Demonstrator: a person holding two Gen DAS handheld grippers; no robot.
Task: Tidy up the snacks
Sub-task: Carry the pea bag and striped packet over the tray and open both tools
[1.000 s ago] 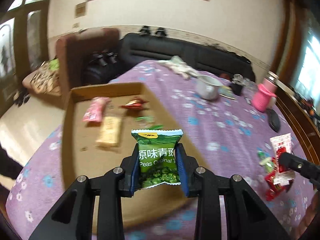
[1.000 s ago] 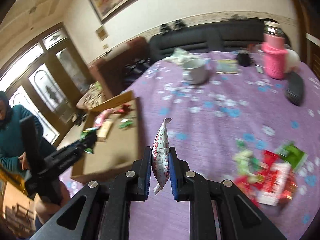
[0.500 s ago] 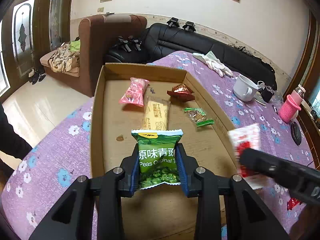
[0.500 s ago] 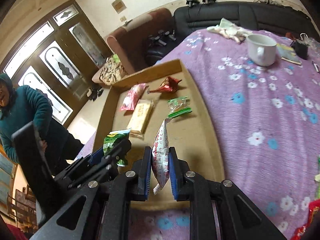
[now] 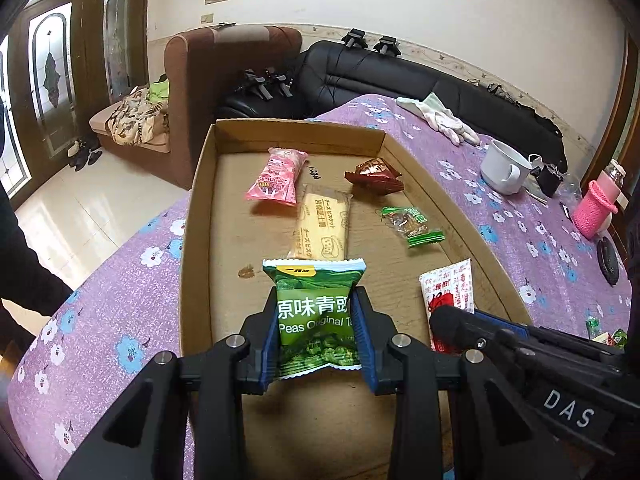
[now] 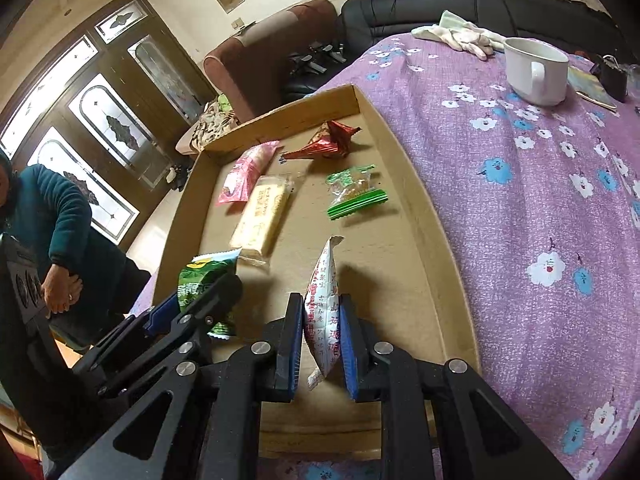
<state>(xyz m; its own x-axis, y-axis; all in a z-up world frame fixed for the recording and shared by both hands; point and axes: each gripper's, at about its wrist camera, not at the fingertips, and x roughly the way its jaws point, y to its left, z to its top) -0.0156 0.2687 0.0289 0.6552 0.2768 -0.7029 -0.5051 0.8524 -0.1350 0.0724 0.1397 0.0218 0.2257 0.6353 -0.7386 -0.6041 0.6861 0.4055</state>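
My left gripper [image 5: 316, 332] is shut on a green pea packet [image 5: 316, 276] and holds it upright over the near end of a shallow cardboard box [image 5: 200, 216]. Beside it on the right, my right gripper [image 6: 322, 336] is shut on a white and red packet [image 6: 326, 276], held edge-on above the box floor. The left wrist view shows that packet [image 5: 448, 284] too. Further back in the box lie a pink packet [image 5: 278, 178], a yellow biscuit pack [image 5: 322, 224], a red foil sweet [image 5: 374, 174] and a green-ended clear wrapper [image 5: 412, 222].
The box sits on a purple flowered tablecloth [image 6: 540, 184]. A white mug [image 5: 504, 168], white gloves [image 5: 440, 120], a pink bottle [image 5: 596, 204] and a black oval object [image 5: 608, 256] stand to the right. A person in a teal sleeve [image 6: 52, 216] is at the left.
Both grippers have come over the box with their packets. The right one has swung left from the loose snacks on the cloth and lowered beside the left gripper.
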